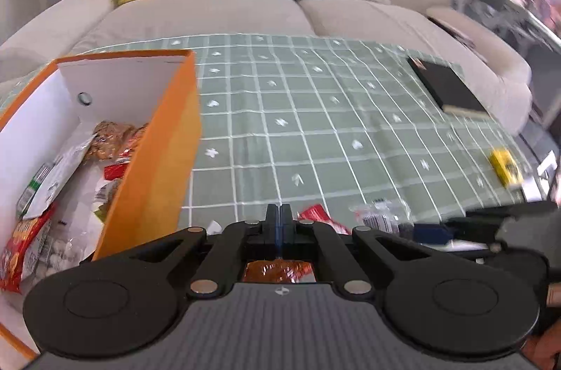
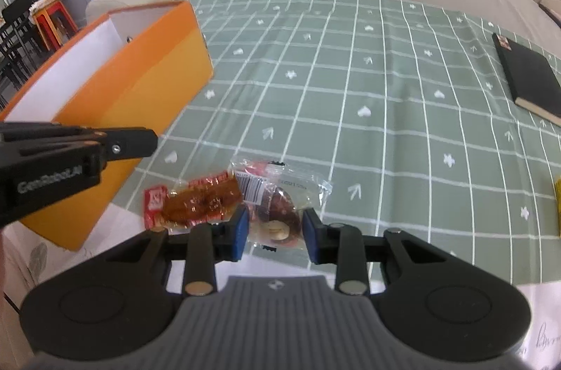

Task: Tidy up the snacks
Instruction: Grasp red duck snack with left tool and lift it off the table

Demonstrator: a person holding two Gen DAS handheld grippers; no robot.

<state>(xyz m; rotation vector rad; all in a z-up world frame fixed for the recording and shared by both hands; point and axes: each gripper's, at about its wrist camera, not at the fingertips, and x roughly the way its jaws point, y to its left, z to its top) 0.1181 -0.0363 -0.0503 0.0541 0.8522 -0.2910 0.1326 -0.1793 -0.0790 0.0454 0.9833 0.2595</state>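
Note:
An orange box (image 1: 150, 159) with white inside stands at the table's left and holds several snack packets (image 1: 52, 180); it also shows in the right wrist view (image 2: 140, 96). My left gripper (image 1: 279, 219) is shut and empty, beside the box and above the table; it shows at the left of the right wrist view (image 2: 133, 142). My right gripper (image 2: 275, 230) is open, its blue pads on either side of a clear packet with a brown round snack (image 2: 280, 212). A red and amber snack packet (image 2: 196, 201) lies just left of it.
A green checked cloth (image 2: 385, 89) covers the table. A black book (image 2: 529, 75) lies at the right, a yellow packet (image 1: 505, 166) near the right edge. A beige sofa (image 1: 217, 12) with a yellow and a blue cushion stands behind the table.

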